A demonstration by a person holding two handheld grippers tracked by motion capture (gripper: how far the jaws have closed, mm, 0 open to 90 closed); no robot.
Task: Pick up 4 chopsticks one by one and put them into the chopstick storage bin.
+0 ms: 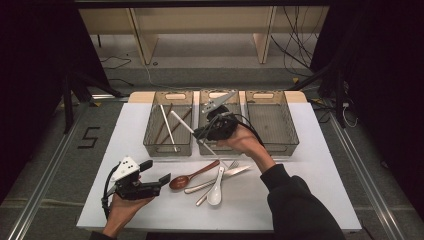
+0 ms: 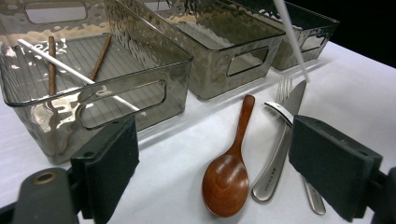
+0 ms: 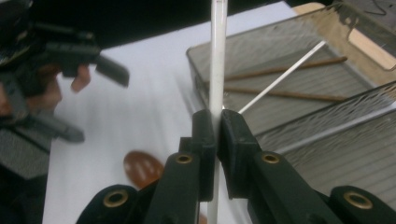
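The right gripper (image 3: 217,126) has its fingers (image 3: 204,135) clenched on a white chopstick (image 3: 217,56), which passes straight up between the pads and sticks out above and below them. In the high view this gripper (image 1: 200,132) hangs above the near edge of the middle bin (image 1: 218,95), and the held chopstick (image 1: 181,121) slants from the fingers up and left, over the left bin (image 1: 169,96). Beyond the clenched fingers, in that left bin (image 3: 299,79), lie another white chopstick (image 3: 285,74) and two brown chopsticks (image 3: 280,94).

The left gripper (image 1: 157,172) rests in the person's hand over the near left of the counter (image 1: 310,170), its fingers (image 2: 109,163) released and wide apart with nothing between them. Just ahead of them lie a wooden spoon (image 2: 229,172), a knife (image 2: 278,154) and a fork (image 2: 285,88); a white ceramic spoon (image 1: 216,187) lies with them in the high view. A third bin (image 1: 271,120) stands to the right.

The counter is white. Behind it are a grey floor, cables and pale wooden furniture legs, with darkness at both sides.
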